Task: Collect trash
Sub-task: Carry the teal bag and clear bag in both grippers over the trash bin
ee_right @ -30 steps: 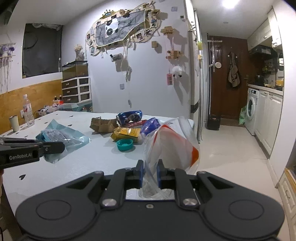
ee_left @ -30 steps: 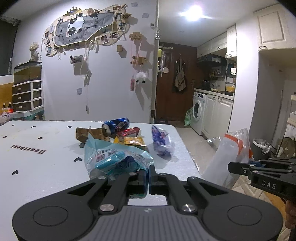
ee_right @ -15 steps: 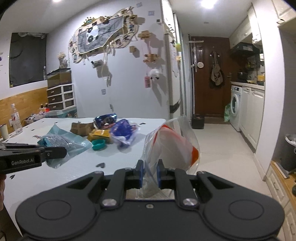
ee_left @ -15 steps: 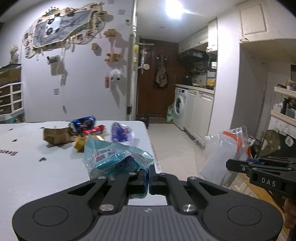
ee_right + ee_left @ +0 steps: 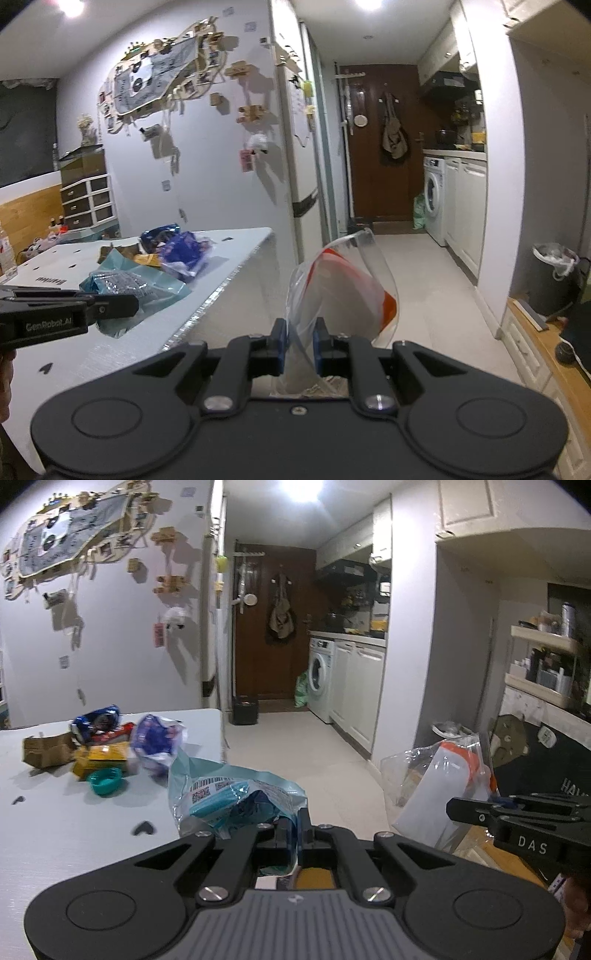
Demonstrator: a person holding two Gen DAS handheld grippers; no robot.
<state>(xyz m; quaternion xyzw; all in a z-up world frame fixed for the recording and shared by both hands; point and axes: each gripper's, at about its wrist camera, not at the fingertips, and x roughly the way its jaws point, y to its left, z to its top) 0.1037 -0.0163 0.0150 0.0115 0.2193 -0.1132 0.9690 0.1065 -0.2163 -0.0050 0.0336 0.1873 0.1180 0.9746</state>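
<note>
Both claws have swung right off the worktop (image 5: 66,830) toward the kitchen floor. Your left claw (image 5: 293,825) is clamped on the teal wrapper (image 5: 236,794), now at the worktop edge; right claw (image 5: 298,341) pinches the clear bag (image 5: 343,288) over the floor. Looks like the drop-in is next. Both point slightly downward, side by side. More trash (image 5: 99,746) remains behind.

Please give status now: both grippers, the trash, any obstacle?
Left gripper shut on teal wrapper. Right gripper shut on clear bag. More trash on table. No obstacle between them.
</note>
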